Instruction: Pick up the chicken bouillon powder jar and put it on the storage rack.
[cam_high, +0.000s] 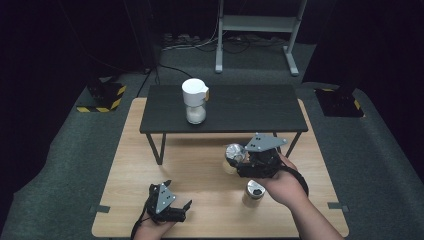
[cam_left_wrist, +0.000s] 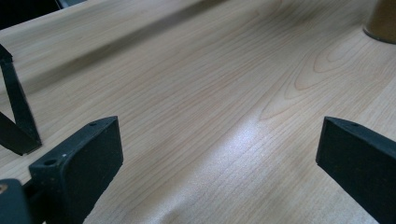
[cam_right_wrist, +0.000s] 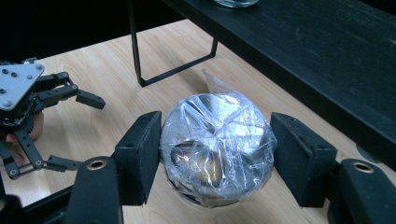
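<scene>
Room: dark walls and grey carpet surrounded a light wooden bench, with a white metal frame standing on the floor at the back.
Raised shelf: a low black shelf on thin black legs stood on the far half of the bench.
Shelf contents: a clear glass jar with a tall white lid stood upright on the shelf, left of its middle, holding something pale in its lower part.
Right tool: the right tool sat over the bench just in front of the shelf's front edge, right of centre, its grey three-cornered plate on top.
Right tool state: its black jaws stood either side of a round shiny metal lid wrapped in crinkled clear film; the left jaw pressed the film, the right jaw sat close against it.
Right hand pose: the right hand came in from the lower right with the forearm angled up and left, wrapped around the tool's rear.
Open jar: a small clear jar with a dark opening and brownish contents stood upright on the bench, just beside the right hand.
Left tool: the left tool lay low near the front left of the bench, pointed right.
Left tool state: its jaws were spread wide with bare wood between them.
Left hand pose: the left hand gripped its tool from behind at the bench's near edge, well apart from the right hand.
</scene>
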